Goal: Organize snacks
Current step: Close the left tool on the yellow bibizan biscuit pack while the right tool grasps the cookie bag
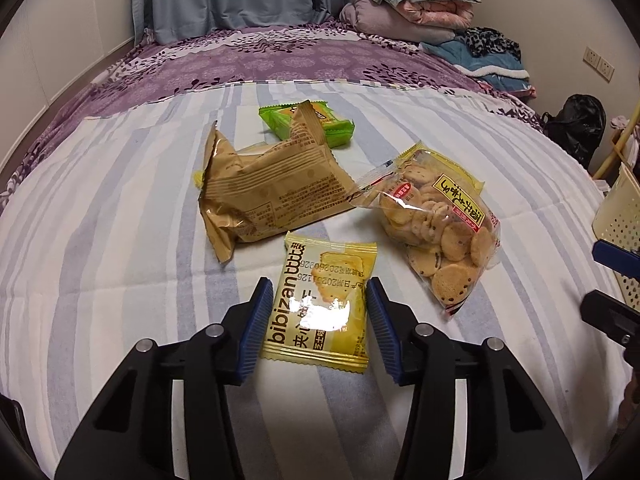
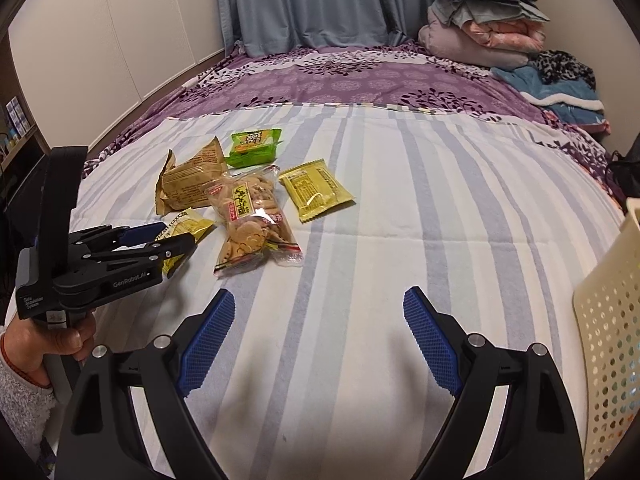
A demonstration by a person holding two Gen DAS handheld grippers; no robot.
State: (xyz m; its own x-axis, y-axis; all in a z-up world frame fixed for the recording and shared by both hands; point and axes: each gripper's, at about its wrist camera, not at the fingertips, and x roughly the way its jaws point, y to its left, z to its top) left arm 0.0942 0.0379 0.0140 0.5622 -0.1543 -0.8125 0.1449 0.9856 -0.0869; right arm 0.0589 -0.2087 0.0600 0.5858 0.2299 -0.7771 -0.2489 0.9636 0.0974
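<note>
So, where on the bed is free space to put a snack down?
The striped sheet is bare between the olive-yellow packet and the cream basket, also before the right gripper. It is crowded by the left gripper, around the cookie bag.

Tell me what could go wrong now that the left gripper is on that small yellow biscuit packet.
1. The left gripper straddles the yellow bibizan packet with its blue pads at the side edges; the glossy, flat wrapper may buckle or slip out when lifted.
2. The clear bag of round biscuits lies close beside it and could be dragged along.
3. The cream perforated basket sits far right, and the open right gripper hangs between, risking a bump in transit.
</note>
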